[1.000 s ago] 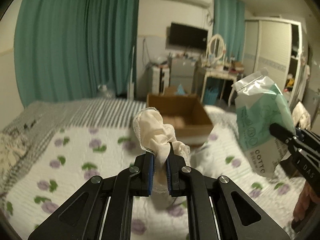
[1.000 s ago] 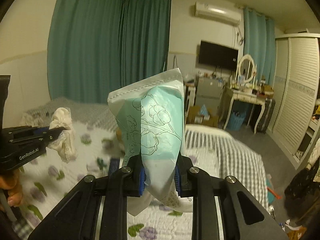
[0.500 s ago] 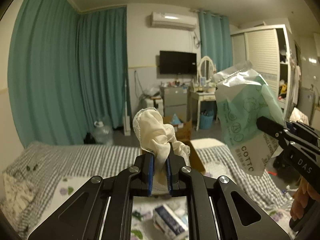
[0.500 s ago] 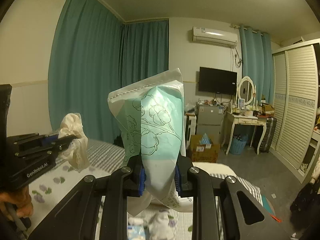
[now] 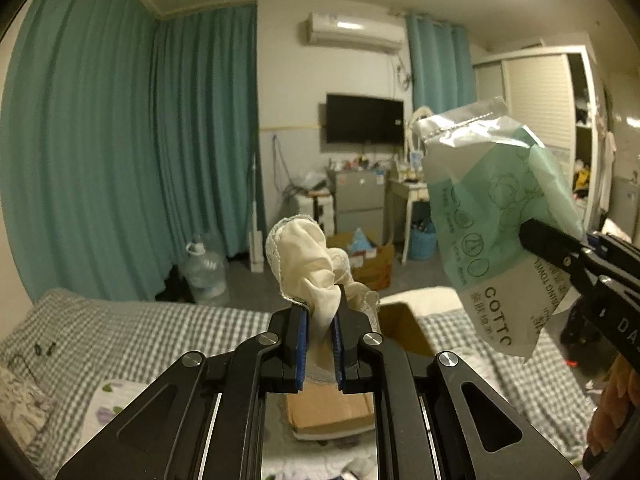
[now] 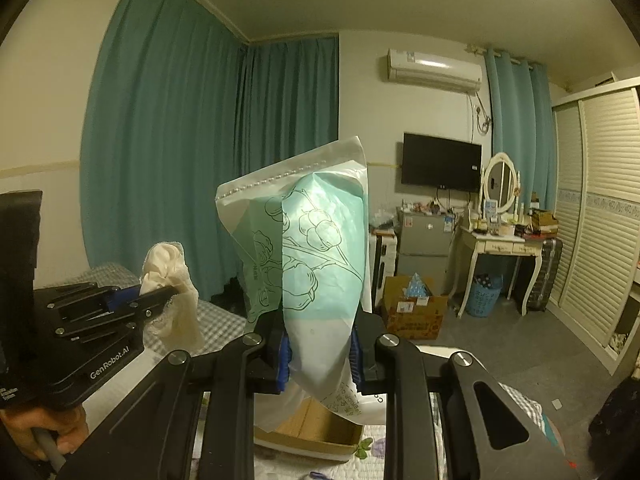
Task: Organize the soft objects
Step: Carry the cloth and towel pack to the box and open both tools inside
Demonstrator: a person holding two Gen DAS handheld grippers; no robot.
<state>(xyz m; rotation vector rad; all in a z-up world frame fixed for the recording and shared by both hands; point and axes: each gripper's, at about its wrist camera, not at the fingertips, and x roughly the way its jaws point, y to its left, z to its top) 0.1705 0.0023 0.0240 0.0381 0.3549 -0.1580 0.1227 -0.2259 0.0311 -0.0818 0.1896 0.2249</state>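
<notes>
While both things hang up in the air, each claw is squeezed tight on its own load. The left gripper is pinched shut on a crumpled cream cloth, and the right gripper is clamped shut on a soft green and white tissue pack. A brown cardboard box sits on the bed, low down under the claws and partly hidden by them. I think the job now is to bring both soft things over the box and drop them in. To do it well, keep both claws tight until each thing is right above the open box, go down low, and only then let go, one at a time, so nothing falls on the bed.
</notes>
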